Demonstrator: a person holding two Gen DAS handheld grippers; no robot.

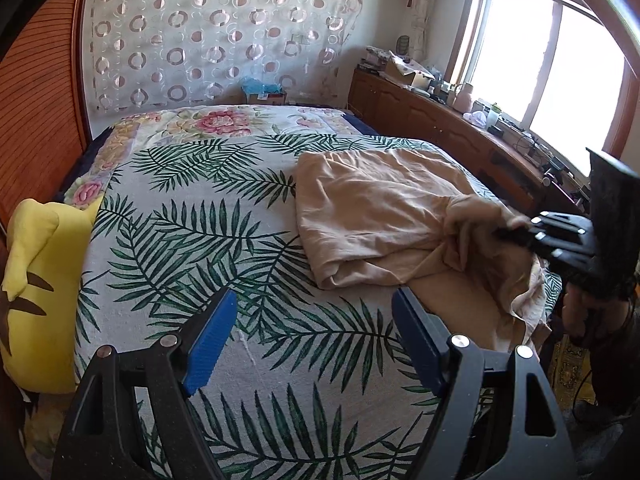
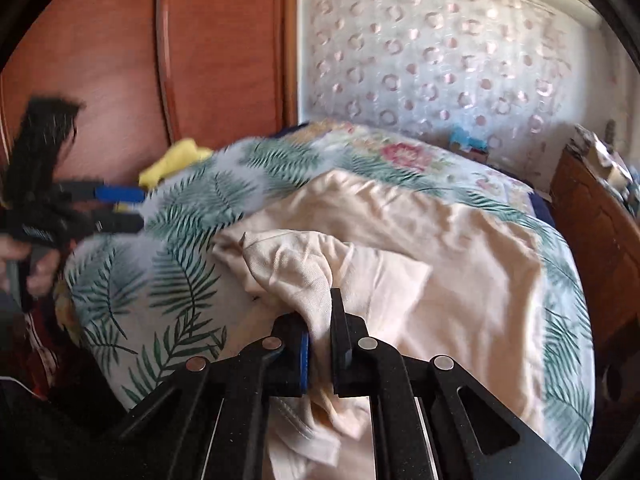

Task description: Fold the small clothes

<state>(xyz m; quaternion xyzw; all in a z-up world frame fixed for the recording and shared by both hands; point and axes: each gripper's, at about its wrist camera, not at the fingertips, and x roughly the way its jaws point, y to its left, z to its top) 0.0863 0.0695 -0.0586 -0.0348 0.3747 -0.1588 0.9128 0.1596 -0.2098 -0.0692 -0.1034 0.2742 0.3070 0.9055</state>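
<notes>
Two claws | left claw (image 1: pixel 312 344) spread, angled down over bedspread (image 1: pixel 248 240) | right claw (image 2: pixel 320 344) pinching beige garment (image 2: pixel 400 240)

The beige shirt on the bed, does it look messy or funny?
Yes. The beige shirt lies rumpled on the leaf-print bedspread, not flat. One bunched corner is pinched in the right hand-held gripper, and its near edge droops over the side of the bed. The left hand-held gripper is open and holds nothing.

Sunlit window (image 1: pixel 548 76) above a wooden sideboard (image 1: pixel 432 120), circle-patterned curtain (image 1: pixel 216 32) behind the leaf-print bed (image 1: pixel 224 240).
</notes>
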